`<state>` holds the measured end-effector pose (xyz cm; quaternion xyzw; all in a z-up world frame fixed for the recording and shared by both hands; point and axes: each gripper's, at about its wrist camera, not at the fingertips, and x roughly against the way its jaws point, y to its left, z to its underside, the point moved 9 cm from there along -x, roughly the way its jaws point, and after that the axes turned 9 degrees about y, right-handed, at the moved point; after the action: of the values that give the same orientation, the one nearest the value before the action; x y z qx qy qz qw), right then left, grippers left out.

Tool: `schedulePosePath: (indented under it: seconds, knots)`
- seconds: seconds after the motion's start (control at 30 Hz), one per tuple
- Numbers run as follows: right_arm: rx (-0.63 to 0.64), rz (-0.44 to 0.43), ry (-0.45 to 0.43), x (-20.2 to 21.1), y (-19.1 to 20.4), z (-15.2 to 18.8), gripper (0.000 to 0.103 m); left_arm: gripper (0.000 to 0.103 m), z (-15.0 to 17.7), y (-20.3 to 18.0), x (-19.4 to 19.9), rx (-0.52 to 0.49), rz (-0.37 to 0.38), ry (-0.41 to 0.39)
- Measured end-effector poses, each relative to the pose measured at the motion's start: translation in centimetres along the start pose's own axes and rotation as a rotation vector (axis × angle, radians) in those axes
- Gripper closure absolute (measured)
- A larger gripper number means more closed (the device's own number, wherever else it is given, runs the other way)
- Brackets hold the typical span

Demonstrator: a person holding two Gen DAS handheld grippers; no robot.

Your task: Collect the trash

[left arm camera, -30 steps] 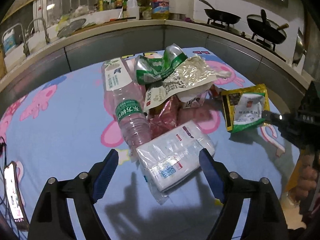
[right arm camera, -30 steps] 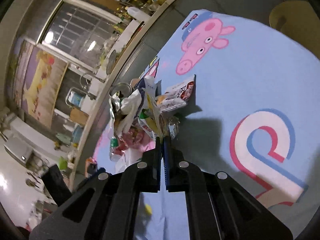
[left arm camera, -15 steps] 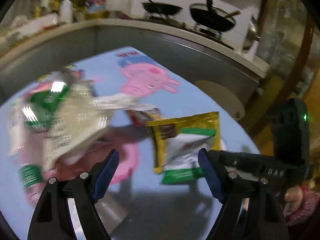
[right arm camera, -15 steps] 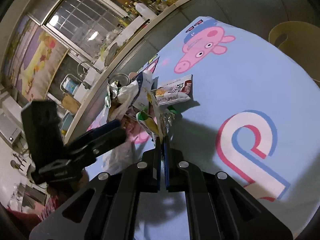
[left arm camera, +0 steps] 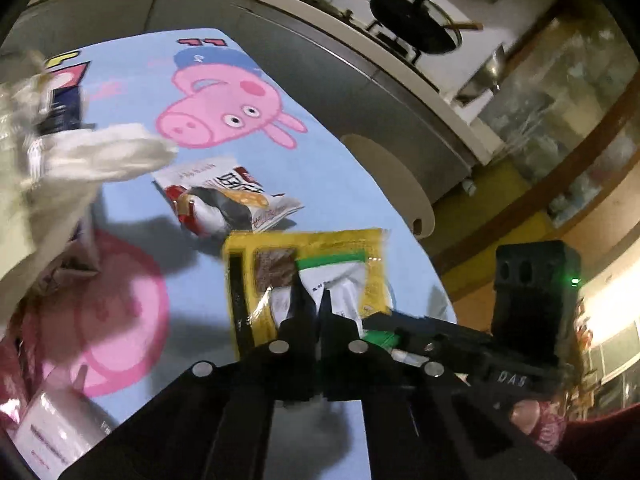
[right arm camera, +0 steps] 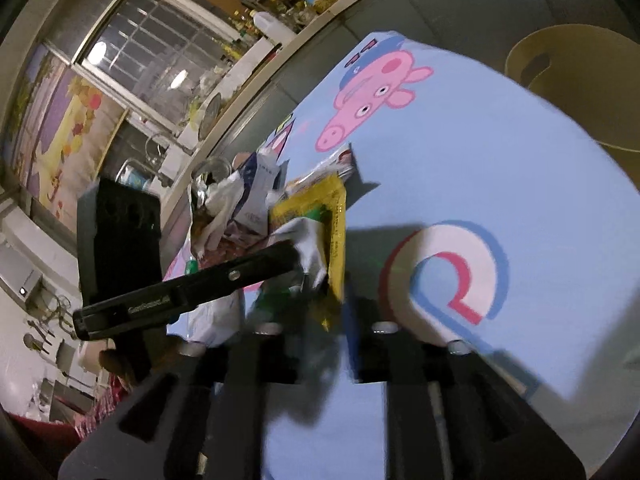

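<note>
A yellow snack packet (left arm camera: 344,248) with a white and green label hangs just above the blue pig-print tablecloth (left arm camera: 224,60). My left gripper (left arm camera: 314,294) is shut on its white middle. In the right wrist view the same packet (right arm camera: 336,216) stands on edge. Its lower corner sits between the jaws of my right gripper (right arm camera: 320,320), which are opening, with the pads apart from it. The left gripper (right arm camera: 294,258) comes in from the left and pinches the packet. The right gripper (left arm camera: 384,328) shows at the packet's right edge in the left wrist view.
A red and white snack bag (left arm camera: 224,200) lies just beyond the packet. A heap of wrappers (left arm camera: 80,160) and a tissue pack (left arm camera: 52,432) lie to the left. A tan stool (right arm camera: 580,80) stands past the table's far edge, and a counter holds pans (left arm camera: 412,28).
My left gripper swung right from the trash heap to the yellow packet and shut on it. My right gripper, shut on the packet before, has parted its jaws.
</note>
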<state>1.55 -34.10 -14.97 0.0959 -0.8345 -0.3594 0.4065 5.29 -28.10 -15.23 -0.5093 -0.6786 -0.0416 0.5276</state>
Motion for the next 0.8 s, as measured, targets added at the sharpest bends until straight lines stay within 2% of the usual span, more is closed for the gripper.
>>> schedulePosePath:
  seconds: [0.07, 0.1, 0.13, 0.17, 0.33, 0.43, 0.47, 0.5, 0.57, 0.73, 0.77, 0.8]
  knots:
    - [-0.013, -0.021, -0.01, 0.2, -0.3, -0.3, 0.068, 0.102, 0.3, -0.1, 1.1, 0.006, 0.003, -0.028]
    - [-0.014, -0.028, -0.007, 0.1, -0.3, -0.4, 0.071, 0.102, 0.5, -0.1, 1.7, 0.01, 0.004, -0.04]
    - [-0.007, -0.031, 0.0, 0.0, -0.2, -0.4, 0.078, 0.102, 0.5, -0.1, 2.1, 0.015, 0.003, -0.046]
    - [0.002, -0.029, 0.009, -0.2, 0.0, -0.3, 0.101, 0.102, 0.7, -0.1, 2.7, 0.019, 0.001, -0.056]
    - [0.047, -0.016, 0.03, -0.5, 0.7, 0.2, 0.102, 0.102, 1.7, 0.1, 6.1, 0.03, -0.01, -0.108]
    - [0.059, 0.026, 0.017, -0.2, 0.6, 0.1, 0.09, 0.102, 2.5, 0.6, 8.1, 0.053, -0.02, -0.143]
    - [0.059, 0.026, 0.022, -0.3, 0.6, 0.1, 0.068, 0.102, 2.7, 0.8, 8.8, 0.063, -0.018, -0.153]
    - [0.057, 0.02, 0.021, -0.2, 0.8, 0.2, 0.052, 0.102, 3.0, 1.2, 9.3, 0.078, -0.016, -0.161]
    - [0.07, -0.001, 0.025, -0.3, 1.4, 0.5, 0.05, 0.102, 3.7, 1.9, 10.0, 0.107, -0.008, -0.17]
    - [0.183, 0.015, 0.097, -2.7, 4.1, 1.8, 0.05, 0.102, 4.6, 4.1, 11.5, 0.21, 0.046, -0.205]
    - [0.231, 0.029, 0.113, -3.4, 5.2, 2.4, 0.048, 0.102, 4.7, 4.6, 12.0, 0.238, 0.067, -0.218]
    - [0.269, 0.04, 0.121, -3.8, 5.9, 2.8, 0.041, 0.102, 4.8, 5.1, 12.4, 0.261, 0.082, -0.227]
